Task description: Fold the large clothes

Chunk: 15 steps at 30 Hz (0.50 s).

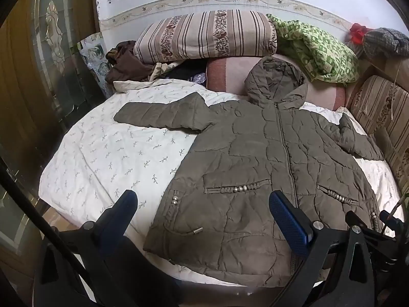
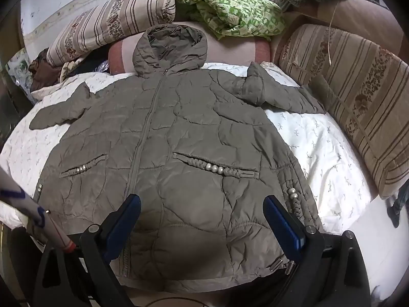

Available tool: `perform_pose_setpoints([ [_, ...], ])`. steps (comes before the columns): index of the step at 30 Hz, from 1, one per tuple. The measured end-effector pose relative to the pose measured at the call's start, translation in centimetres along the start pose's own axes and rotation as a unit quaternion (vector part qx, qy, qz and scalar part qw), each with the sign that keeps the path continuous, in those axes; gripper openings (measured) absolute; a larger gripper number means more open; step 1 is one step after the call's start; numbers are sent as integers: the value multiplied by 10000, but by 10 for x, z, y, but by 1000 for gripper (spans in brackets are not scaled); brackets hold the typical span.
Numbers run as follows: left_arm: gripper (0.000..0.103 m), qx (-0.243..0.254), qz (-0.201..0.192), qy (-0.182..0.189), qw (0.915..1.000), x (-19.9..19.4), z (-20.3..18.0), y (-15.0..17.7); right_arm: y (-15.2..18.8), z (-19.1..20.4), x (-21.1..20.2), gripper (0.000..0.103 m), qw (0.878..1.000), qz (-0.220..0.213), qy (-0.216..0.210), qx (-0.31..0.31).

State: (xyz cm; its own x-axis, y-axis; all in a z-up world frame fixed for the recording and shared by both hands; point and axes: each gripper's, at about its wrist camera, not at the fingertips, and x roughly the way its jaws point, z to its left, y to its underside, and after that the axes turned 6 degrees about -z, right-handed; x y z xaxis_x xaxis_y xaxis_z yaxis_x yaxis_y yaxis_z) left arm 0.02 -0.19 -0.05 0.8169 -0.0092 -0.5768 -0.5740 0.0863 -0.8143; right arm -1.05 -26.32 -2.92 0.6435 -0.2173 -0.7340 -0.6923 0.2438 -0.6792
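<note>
Olive-brown quilted hooded jacket lies spread face up on a white bedspread printed with small grey sprigs, its front closed, both sleeves stretched out to the sides and its hood resting against a pink bolster at the head of the bed. Braided pocket trims carry silvery beads. No brand mark, label or readable writing shows on the jacket or bedding.

Left gripper hovers over the jacket's lower left hem, jaws spread wide with nothing between the blue pads; one finger hangs above the bare bedspread, the other above the jacket. Right gripper hovers over the middle of the lower front, jaws likewise spread wide and empty.

Behind the bolster sit a striped floral pillow and a crumpled green-and-cream patterned cloth. A striped cushion lines the right edge of the bed.
</note>
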Motion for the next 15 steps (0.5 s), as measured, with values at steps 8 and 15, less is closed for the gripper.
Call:
perform_pose_setpoints([
  [8,103,-310,103,174,9993,0,-4,12,0,1,-2,99,9999,-33,116,-17],
  [15,103,-151,253,263,9992,-3,-11,22,2,-1,-2,99,9999,-36,144,-9],
])
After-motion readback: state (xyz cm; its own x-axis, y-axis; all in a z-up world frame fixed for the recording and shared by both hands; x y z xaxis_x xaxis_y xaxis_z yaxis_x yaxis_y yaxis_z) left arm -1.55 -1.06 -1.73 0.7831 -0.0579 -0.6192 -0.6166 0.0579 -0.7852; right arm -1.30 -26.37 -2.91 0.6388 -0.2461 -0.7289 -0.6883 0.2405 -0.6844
